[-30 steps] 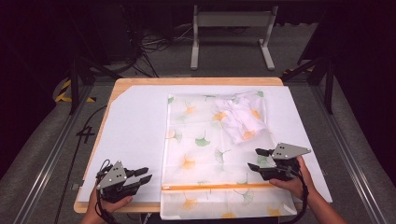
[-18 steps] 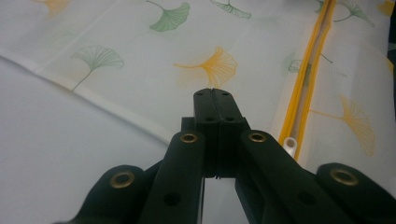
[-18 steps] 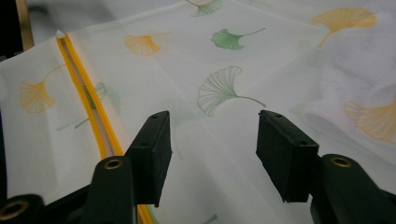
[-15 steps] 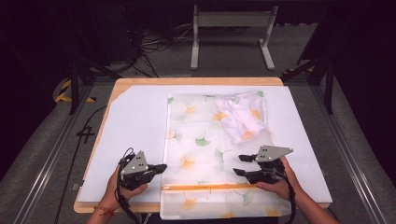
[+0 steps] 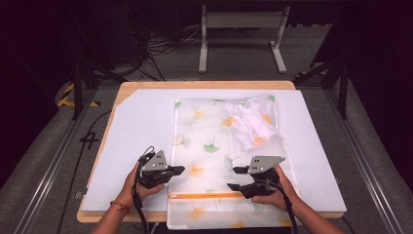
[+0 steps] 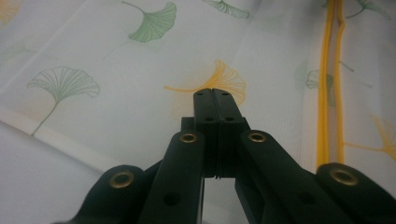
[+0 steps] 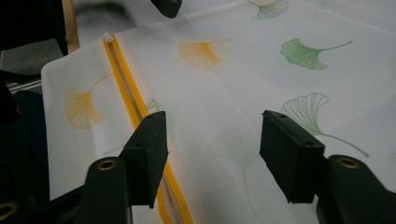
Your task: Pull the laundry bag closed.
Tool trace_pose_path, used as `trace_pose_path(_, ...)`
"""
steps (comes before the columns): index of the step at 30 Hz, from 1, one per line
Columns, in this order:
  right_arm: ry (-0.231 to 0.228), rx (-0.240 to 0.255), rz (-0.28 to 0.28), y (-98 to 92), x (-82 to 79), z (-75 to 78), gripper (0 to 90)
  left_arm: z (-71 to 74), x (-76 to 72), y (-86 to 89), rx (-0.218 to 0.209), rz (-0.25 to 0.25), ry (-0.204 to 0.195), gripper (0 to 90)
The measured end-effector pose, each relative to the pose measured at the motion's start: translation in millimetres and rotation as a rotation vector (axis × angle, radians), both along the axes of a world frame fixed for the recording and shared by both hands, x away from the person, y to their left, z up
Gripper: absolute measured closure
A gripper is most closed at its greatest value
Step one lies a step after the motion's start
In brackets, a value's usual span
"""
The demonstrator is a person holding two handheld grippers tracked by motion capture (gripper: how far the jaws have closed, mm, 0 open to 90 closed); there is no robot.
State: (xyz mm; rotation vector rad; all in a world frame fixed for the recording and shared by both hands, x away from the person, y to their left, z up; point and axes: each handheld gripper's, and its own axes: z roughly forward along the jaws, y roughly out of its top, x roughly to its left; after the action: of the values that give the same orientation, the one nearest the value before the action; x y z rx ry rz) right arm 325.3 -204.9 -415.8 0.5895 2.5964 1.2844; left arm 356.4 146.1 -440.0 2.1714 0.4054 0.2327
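We hold the left gripper [image 5: 178, 169] jaws closed on nothing, right gripper [image 5: 235, 178] jaws apart, just opening, empty above the translucent ginkgo-print zip bag [image 5: 209, 141] at 6 o'clock on the white surface [image 5: 136, 126].

Right gripper [image 7: 214, 156] jaws apart over white mesh bag with ginkgo-leaf print [image 7: 233, 93]; yellow zipper [image 7: 135, 112] beside left jaw; nothing gripped.

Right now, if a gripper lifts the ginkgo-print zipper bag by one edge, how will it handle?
The mesh bag would probably drape limply: it lies flat and creased. It looks thin and translucent, so likely light. The bundled cloth inside may slide and drag one end down.
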Motion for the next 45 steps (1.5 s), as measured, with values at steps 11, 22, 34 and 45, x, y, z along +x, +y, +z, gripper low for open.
trace_pose_path(11, 0.002, 0.004, 0.017, 8.9, -1.3, -5.7, 43.2, -3.2, -4.8, 4.7, 0.004, -0.012, 0.004, 90.0)
trace_pose_path(22, 0.014, -0.012, 0.055, 29.9, -5.6, -8.7, 46.4, -16.1, -8.3, 0.6, 0.109, -0.010, 0.020, 90.0)
trace_pose_path(34, 0.021, -0.028, 0.120, 64.3, -10.0, -11.8, 51.3, -16.6, -6.6, 0.7, 0.105, -0.012, 0.042, 90.0)
trace_pose_path(45, 0.035, -0.023, 0.170, 88.2, -8.1, -15.1, 54.6, -16.5, -3.9, 1.4, 0.106, -0.028, 0.049, 90.0)
